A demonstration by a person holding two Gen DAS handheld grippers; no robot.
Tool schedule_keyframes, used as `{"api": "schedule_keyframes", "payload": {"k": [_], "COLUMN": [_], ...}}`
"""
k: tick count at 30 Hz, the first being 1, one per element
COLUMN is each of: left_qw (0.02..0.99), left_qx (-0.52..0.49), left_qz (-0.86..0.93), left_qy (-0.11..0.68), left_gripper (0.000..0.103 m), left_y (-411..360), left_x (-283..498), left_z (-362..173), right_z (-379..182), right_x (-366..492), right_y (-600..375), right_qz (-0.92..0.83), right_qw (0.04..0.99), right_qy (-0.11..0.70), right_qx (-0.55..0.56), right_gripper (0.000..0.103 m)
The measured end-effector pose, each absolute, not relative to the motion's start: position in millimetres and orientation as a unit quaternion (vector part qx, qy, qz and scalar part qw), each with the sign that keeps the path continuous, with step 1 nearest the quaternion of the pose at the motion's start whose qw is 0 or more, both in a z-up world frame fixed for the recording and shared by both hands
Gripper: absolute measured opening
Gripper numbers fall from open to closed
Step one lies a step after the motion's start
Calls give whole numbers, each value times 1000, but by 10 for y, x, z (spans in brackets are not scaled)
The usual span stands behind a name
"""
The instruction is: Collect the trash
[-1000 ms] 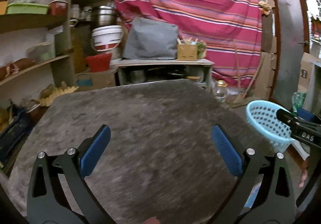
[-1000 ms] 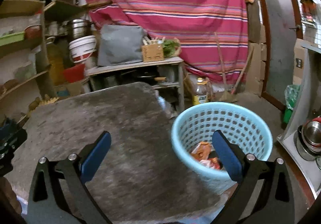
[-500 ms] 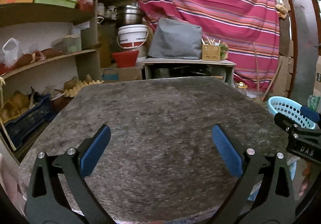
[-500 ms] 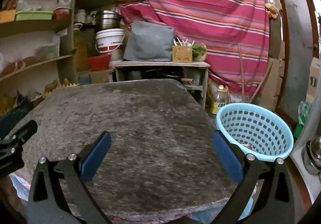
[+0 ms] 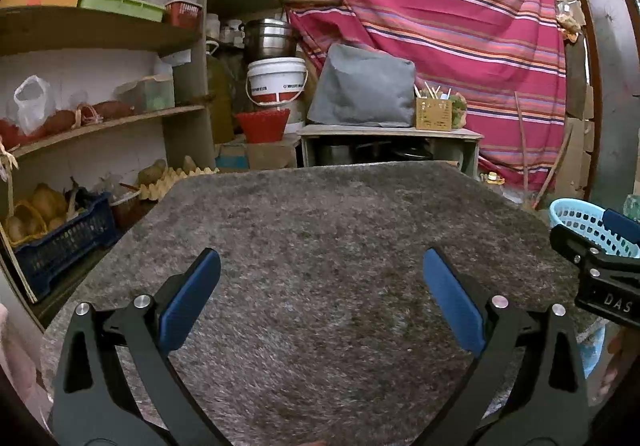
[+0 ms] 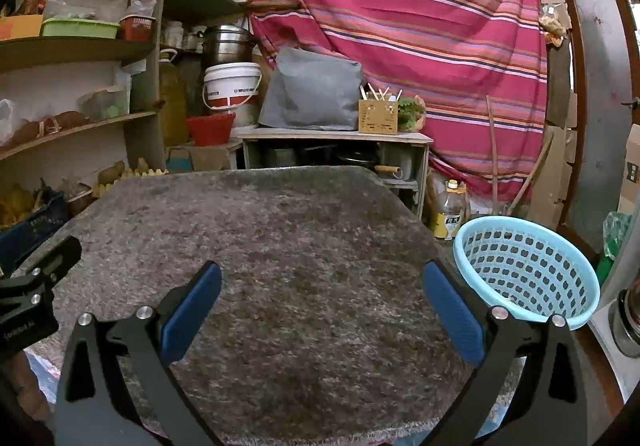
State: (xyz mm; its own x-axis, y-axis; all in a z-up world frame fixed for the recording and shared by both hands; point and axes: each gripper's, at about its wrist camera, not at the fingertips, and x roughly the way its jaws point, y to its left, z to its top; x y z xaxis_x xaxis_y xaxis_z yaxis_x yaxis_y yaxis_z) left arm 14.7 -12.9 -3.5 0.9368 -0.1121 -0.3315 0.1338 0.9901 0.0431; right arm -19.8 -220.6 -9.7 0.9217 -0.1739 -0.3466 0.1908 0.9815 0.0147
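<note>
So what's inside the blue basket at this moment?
The blue basket shows only its perforated inner wall in the right wrist view; its bottom is hidden behind the near rim, so contents can't be confirmed.

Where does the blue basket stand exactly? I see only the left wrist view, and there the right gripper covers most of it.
Observer: The blue basket stands off the table, beside its right edge and lower than the grey mat.
Operator: Does the right gripper hold something?
Observer: No. The right gripper is open, and only the mat shows between its fingers.
Operator: Can you see trash inside the basket?
Observer: I cannot tell. Its near rim hides the bottom, and only the perforated inner wall shows.
</note>
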Motion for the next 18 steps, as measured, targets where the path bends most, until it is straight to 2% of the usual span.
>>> {"api": "schedule_keyframes", "payload": {"k": [18], "left_qw": [985], "left_qx": [32], "left_qz": [-45], "left_qy": [161], "left_gripper": [98], "left_y": [-87], "left_x": [146], "left_z": [-50], "right_z": [-64], "right_x": [-167], "right_y": [-2165], "right_qz": [-94], "right_qw": [981], "right_qy": [166], "right_qx": [17], "right_gripper": [99]}}
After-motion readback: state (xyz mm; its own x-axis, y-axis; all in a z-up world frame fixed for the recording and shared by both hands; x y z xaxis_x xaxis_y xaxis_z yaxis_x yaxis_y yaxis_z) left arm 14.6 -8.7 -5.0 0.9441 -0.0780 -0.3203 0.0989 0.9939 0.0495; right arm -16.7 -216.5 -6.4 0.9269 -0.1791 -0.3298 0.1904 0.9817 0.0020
